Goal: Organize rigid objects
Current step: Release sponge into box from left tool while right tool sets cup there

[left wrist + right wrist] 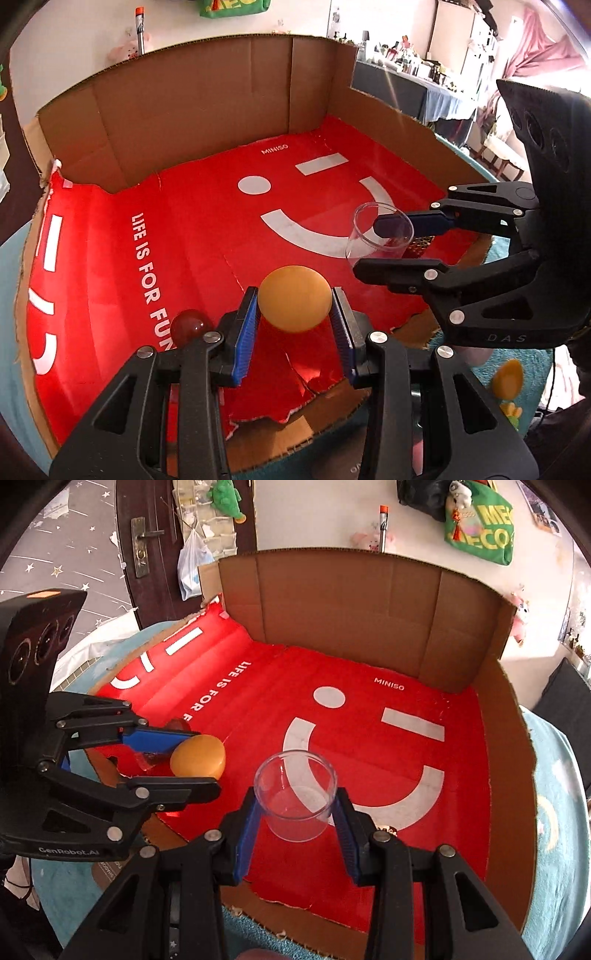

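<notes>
An orange ball (294,298) sits pinched between the blue pads of my left gripper (295,314), held above the red floor of a cut-open cardboard box (184,110). In the right wrist view the same ball (198,756) shows in the left gripper (184,760) at the left. My right gripper (297,812) is shut on a clear plastic cup (295,794), upright, its sides between the pads. From the left wrist view the cup (382,232) and right gripper (384,243) are at the right. A dark red ball (191,325) lies on the box floor, left of the left gripper.
The box floor (369,738) is red with a white smiley and lettering; brown walls rise at the back and right, and the near edge is torn and low. The box rests on a light blue patterned cloth (554,812). A door and hanging bags stand behind.
</notes>
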